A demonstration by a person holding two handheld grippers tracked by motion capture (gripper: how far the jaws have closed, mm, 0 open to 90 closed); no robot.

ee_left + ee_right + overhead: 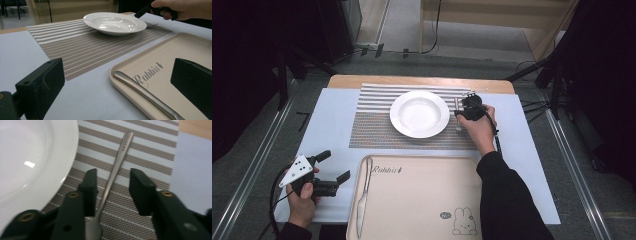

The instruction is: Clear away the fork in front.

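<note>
A silver fork [122, 152] lies on the striped placemat [372, 130], just right of the white deep plate [419, 114]. My right gripper [112, 173] hangs low over the fork's handle with a jaw on each side. A gap shows between each pad and the handle, so it is open. From above, the right gripper [464, 105] sits at the plate's right rim. My left gripper [337, 165] rests at the table's front left, beside the beige tray [422, 200], open and holding nothing. A table knife [364, 195] lies along the tray's left edge.
The tray [190, 47] has "Rabbit" lettering and a rabbit drawing, with the knife [145, 92] inside its near rim. A pale blue sheet [332, 120] covers the wooden table. Black stands and cables surround the table on the floor.
</note>
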